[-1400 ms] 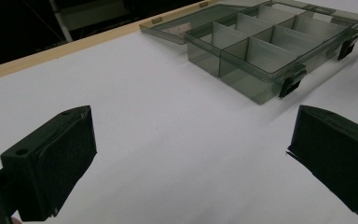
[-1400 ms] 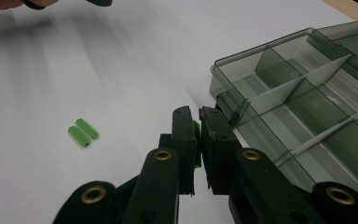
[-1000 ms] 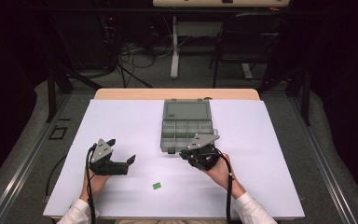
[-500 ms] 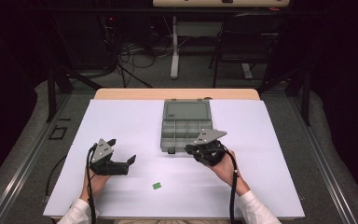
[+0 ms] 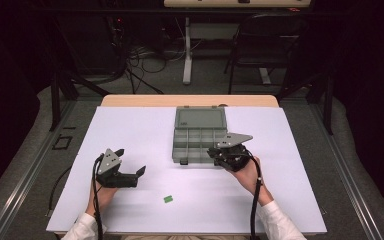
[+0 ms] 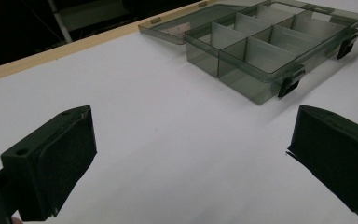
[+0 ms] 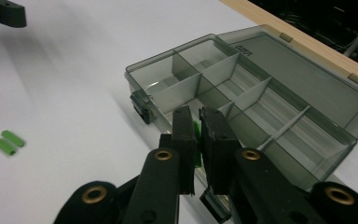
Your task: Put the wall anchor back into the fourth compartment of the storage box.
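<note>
Currently, the right gripper (image 7: 198,135) is pinching a small green piece (image 7: 196,140) over the smoky translucent compartment box (image 5: 200,137)'s near edge. At eight o'clock, the left gripper (image 5: 130,172) is resting wide apart on the matte white bench (image 5: 130,125), near another green piece (image 5: 168,199).

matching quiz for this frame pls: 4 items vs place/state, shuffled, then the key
1. left gripper
2. right gripper
3. organizer box
4. green pieces on the sheet

A. lid open, lying flat behind it
B. jaws wide apart, nothing between them
C. loose on the white sheet, side by side
D. jaws shut on a small green piece at the box's near edge

Pairs: 1-B, 2-D, 3-A, 4-C
</note>
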### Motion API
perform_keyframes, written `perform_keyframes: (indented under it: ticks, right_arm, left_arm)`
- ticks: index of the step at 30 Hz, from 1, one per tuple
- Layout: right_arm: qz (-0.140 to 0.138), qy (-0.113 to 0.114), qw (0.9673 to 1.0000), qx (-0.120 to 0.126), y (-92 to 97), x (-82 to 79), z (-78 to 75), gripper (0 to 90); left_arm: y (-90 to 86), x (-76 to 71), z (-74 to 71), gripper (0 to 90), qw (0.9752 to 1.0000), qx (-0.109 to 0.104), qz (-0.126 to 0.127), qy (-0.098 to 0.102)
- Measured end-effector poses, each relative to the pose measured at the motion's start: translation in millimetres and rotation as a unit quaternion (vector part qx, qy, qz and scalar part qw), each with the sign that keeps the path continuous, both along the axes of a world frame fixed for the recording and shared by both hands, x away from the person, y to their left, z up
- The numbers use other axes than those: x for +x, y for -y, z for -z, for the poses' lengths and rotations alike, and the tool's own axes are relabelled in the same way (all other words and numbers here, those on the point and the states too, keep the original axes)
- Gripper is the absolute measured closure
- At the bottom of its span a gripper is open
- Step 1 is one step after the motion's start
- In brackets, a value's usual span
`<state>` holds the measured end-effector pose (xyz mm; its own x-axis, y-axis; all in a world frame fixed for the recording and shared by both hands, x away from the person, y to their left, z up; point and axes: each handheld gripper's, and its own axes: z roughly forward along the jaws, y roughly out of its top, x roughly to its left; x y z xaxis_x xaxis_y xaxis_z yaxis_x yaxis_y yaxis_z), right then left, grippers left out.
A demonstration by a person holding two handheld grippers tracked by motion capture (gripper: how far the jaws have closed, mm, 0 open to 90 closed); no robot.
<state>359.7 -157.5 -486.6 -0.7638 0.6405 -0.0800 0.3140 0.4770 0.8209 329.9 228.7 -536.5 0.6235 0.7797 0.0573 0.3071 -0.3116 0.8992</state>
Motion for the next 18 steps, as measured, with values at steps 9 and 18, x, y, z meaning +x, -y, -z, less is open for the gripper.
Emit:
perform_keyframes:
  ticks: [9,18]
  right_arm:
    - [0.023,0.007,0.9997,-0.005,7.4,10.0,-0.6,84.3]
    - [0.043,0.003,0.999,-0.009,11.0,20.7,-0.2,84.3]
  left_arm:
    - [0.3,0.0,0.5,0.0,1.0,0.0,-0.001,-0.002]
    - [1.3,0.1,0.6,0.0,1.0,-0.001,0.0,-0.002]
